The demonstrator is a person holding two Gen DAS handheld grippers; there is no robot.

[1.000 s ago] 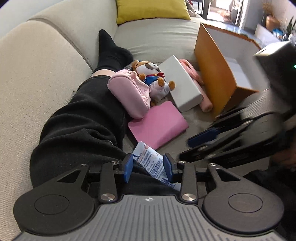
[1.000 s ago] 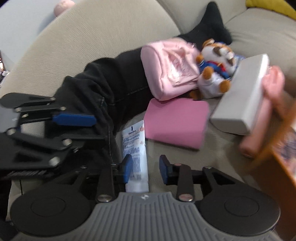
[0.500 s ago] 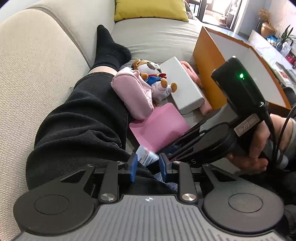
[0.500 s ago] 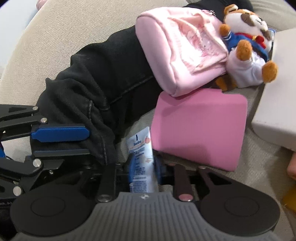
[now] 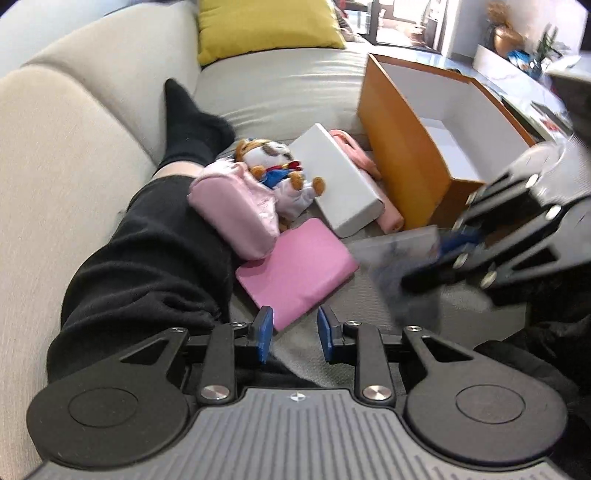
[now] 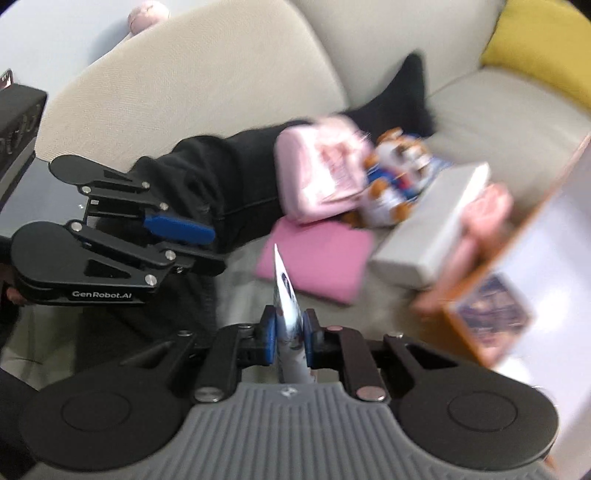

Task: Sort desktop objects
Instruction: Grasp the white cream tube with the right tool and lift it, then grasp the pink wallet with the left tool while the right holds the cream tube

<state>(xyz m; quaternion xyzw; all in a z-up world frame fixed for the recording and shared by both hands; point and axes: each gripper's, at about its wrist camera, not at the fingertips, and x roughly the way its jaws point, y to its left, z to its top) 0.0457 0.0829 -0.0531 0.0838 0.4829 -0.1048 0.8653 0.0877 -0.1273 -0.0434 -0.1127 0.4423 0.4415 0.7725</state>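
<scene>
The right gripper [image 6: 289, 330] is pinching a small white tube [image 6: 287, 317] between its blue pads, holding it edge-on and clear of the couch; in the left wrist view the same tube [image 5: 397, 254] is showing as a motion-blurred pale shape just in front of the orange storage box [image 5: 402, 162]. The left gripper [image 5: 291, 334] is hovering low over the seat with its jaws spread and nothing between them, its tips pointing at the near corner of a flat pink pouch [image 5: 297, 267]. That pouch is lying on the beige couch [image 5: 280, 92] beside a person's leg in black trousers [image 5: 147, 254], which is ending in a black sock [image 5: 192, 125]. A puffy pale pink bag [image 5: 232, 210] is leaning against the leg and touching the pouch's far edge, and a small plush toy [image 5: 279, 168] in a blue and red outfit is resting against that bag. A long white box [image 5: 338, 184] is lying beside the toy, with a pink roll [image 5: 373, 184] wedged between it and the orange box. The orange box is standing open with a white interior. A yellow cushion [image 5: 266, 29] is sitting at the far end of the couch.
</scene>
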